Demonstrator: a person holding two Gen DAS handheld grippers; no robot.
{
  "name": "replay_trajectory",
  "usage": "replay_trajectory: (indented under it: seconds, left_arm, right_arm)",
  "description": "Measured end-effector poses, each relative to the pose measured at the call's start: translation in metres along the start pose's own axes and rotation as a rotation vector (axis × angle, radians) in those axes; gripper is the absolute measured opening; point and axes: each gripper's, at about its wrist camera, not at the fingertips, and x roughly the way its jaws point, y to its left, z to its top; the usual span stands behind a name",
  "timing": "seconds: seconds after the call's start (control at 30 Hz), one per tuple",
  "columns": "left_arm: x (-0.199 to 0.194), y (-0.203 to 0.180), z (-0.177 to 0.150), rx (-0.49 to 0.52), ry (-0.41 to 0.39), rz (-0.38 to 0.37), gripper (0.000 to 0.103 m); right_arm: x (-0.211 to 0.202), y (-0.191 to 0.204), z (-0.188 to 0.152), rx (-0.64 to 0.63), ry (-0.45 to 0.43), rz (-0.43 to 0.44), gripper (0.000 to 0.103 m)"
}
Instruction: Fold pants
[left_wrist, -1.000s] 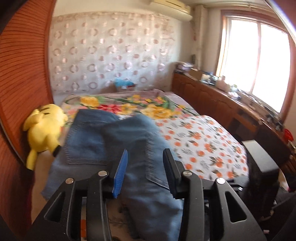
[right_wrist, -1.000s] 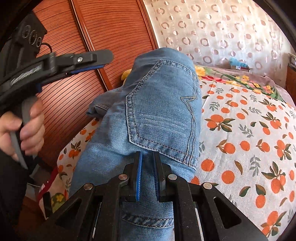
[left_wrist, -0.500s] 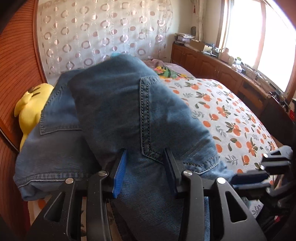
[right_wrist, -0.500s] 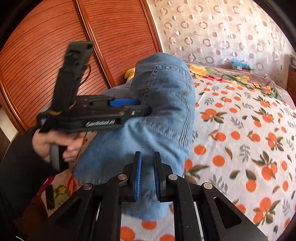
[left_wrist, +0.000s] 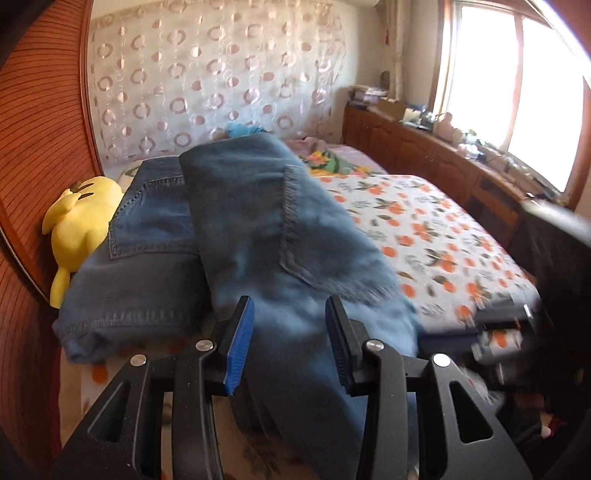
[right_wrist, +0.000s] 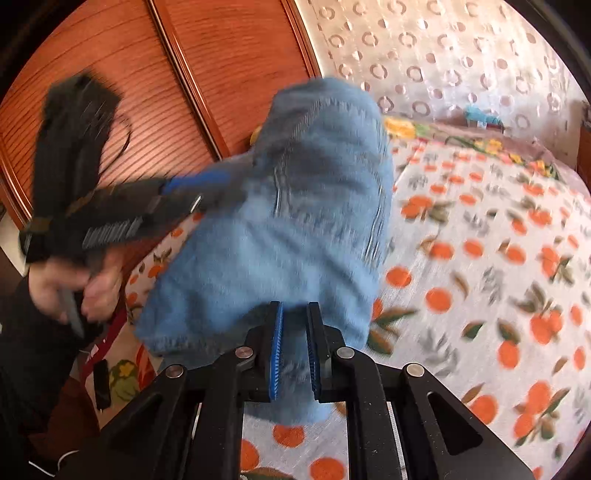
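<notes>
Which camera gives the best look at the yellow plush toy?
Left wrist view: the yellow plush toy lies in full sight beside the jeans. In the right wrist view the jeans hide all but a yellow sliver.

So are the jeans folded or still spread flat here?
Partly folded: the jeans are doubled over, one pocket half draped on the other, the upper part bunched in the right gripper. Not a finished fold.

Jeans (left_wrist: 280, 236) heaping across the bed's near-left corner, yellow plush toy (left_wrist: 79, 229) sitting against the wooden panel wall (left_wrist: 33, 147), orange-print bedspread (left_wrist: 436, 229) lying open rightward
</notes>
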Motion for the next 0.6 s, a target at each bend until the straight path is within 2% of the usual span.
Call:
replay_trajectory:
  seconds: [0.17,0.23,0.33,0.5,0.6]
  left_arm:
    - [0.003,0.000,-0.016,-0.010,0.019,-0.003,0.041]
    - [0.010,0.005,-0.020,-0.026,0.033,0.005,0.041]
    - [0.020,0.015,-0.023,-0.057,0.051,-0.001,0.041]
    - [0.029,0.025,-0.027,-0.088,0.067,-0.027,0.041]
    - [0.031,0.031,-0.026,-0.107,0.070,-0.033,0.041]
  right_arm:
    - [-0.005,-0.009,0.044,-0.077,-0.044,-0.050,0.013]
    - [0.001,-0.013,0.068,-0.121,-0.058,-0.083,0.013]
    - [0.016,-0.011,0.096,-0.157,-0.070,-0.087,0.015]
    - [0.063,-0.025,0.136,-0.181,-0.040,-0.113,0.017]
    - [0.090,-0.039,0.143,-0.163,-0.003,-0.115,0.024]
